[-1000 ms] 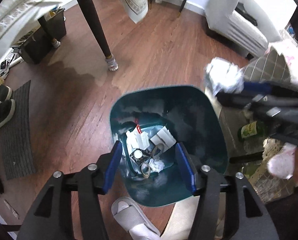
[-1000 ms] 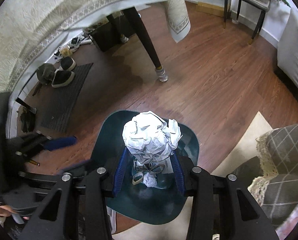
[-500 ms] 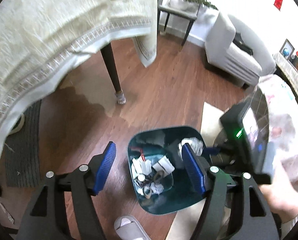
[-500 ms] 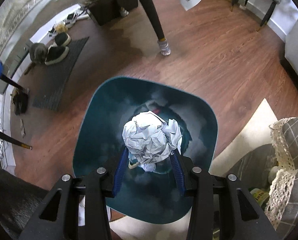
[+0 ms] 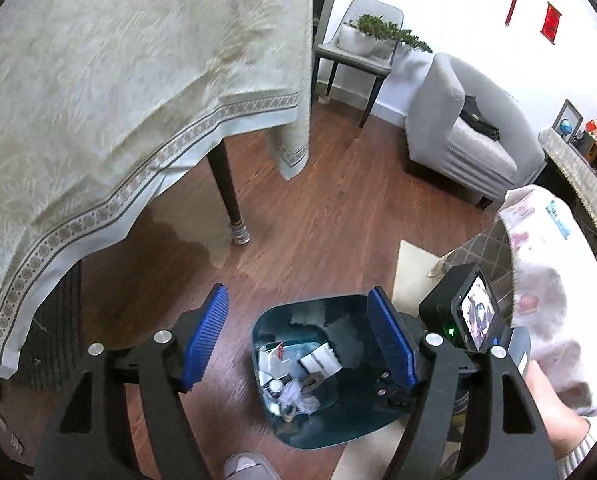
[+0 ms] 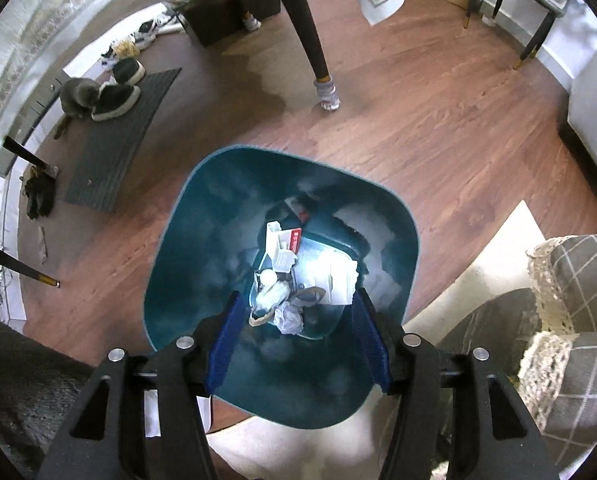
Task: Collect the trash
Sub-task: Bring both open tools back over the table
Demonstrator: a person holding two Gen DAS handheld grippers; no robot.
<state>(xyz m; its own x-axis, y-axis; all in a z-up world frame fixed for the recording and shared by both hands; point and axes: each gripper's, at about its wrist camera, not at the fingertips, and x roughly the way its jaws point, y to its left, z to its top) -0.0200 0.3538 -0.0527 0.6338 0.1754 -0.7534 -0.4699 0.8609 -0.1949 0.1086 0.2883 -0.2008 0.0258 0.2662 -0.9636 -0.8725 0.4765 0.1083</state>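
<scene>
A teal trash bin (image 6: 178,280) stands on the wooden floor, directly under my right gripper (image 6: 298,338). Its jaws are opening with nothing between the blue pads (image 6: 226,340). At the bin's bottom lies mixed trash (image 6: 286,256): white cartons, a small crumpled wad and a bright, blurred paper mass (image 6: 330,276). In the left wrist view the bin (image 5: 338,424) sits lower and smaller, with the same trash (image 5: 294,376) inside. My left gripper (image 5: 298,336) hangs high above it, empty, its jaws opening. The right tool's camera body (image 5: 462,316) shows at the right, held by a hand (image 5: 554,412).
A table with a cream cloth (image 5: 118,100) and a dark leg (image 5: 230,200) stands beyond the bin. A mat with shoes (image 6: 114,96) lies to the left. A pale rug (image 6: 494,256), a plaid cushion (image 6: 578,280), a grey armchair (image 5: 458,132) and a slipper (image 5: 246,468) surround it.
The right gripper sank over the bin and let go of the crumpled paper ball, which dropped in. The left gripper rose and tilted up, its jaws spreading wider.
</scene>
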